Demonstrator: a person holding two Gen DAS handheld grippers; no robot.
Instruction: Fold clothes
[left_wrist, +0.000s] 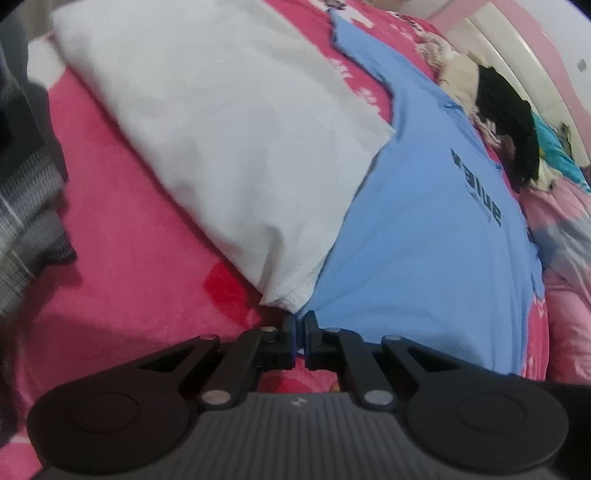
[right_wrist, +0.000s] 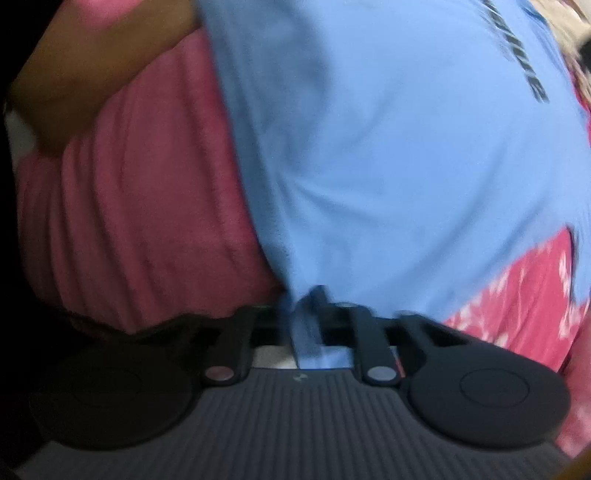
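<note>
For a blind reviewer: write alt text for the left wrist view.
The left gripper is shut on the near edge of a light blue T-shirt spread on a pink blanket. A folded white garment lies beside it, overlapping its edge, with a heap of other clothes beyond.

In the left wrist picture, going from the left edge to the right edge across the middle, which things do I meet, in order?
Grey striped cloth → pink blanket → white folded garment → blue T-shirt → black garment.
</note>
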